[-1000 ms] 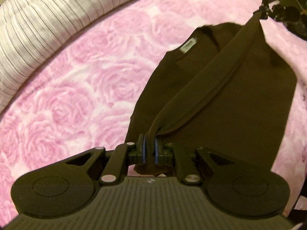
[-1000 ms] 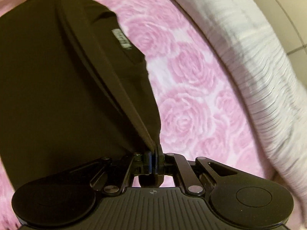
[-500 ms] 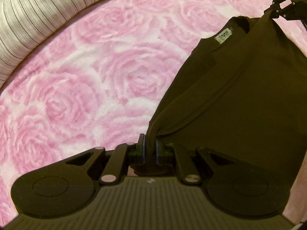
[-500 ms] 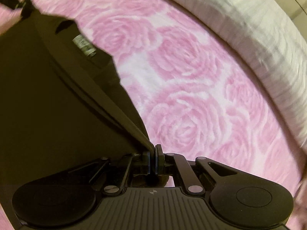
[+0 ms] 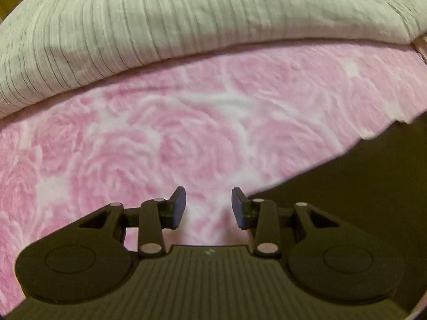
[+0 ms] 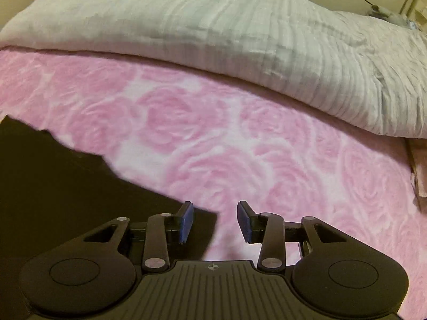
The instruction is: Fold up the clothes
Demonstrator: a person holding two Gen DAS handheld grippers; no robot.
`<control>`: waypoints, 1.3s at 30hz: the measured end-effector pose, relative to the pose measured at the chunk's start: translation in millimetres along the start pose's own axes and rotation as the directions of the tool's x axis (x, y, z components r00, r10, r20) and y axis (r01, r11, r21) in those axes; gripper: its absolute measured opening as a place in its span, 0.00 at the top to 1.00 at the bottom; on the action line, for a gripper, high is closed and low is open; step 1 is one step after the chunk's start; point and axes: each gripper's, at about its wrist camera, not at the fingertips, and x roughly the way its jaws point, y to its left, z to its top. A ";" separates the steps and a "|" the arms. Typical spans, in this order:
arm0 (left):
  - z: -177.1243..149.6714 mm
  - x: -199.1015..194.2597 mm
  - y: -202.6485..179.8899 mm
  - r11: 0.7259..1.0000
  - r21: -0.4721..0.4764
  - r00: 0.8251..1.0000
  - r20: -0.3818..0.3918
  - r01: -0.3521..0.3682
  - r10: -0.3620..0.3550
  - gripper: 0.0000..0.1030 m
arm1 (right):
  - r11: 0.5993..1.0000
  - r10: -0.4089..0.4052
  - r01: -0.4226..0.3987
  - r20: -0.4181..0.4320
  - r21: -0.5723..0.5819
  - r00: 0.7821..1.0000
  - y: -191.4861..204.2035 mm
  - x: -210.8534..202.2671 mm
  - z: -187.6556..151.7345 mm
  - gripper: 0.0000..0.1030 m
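Both tools gape empty over a pink rose blanket [image 5: 165, 138]: dark garment [image 5: 360, 186] lies right of the left tool [image 5: 208, 205], left of the right tool [image 6: 215, 220].

Dark garment [image 5: 360, 186] cut off at frame edges

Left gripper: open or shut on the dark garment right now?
Open. The left gripper shows a clear gap between its blue pads, with only pink rose blanket in it; the dark garment lies off to its right.
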 end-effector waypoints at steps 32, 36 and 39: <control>-205.3 -112.9 -199.7 0.540 0.840 0.990 0.105 -0.040 -0.090 0.43 | 0.759 0.153 -0.054 -0.098 0.649 0.983 100.8 -123.8 -229.2 0.55; -246.0 -103.1 -222.6 0.450 0.892 0.996 0.070 -0.038 -0.055 0.43 | 0.592 0.151 -0.073 -0.022 0.803 0.988 77.8 -116.6 -257.6 0.54; -263.2 -83.4 -225.8 0.411 0.907 0.995 0.089 -0.098 0.041 0.46 | 0.415 0.179 -0.162 0.095 0.895 0.979 59.7 -102.4 -274.4 0.53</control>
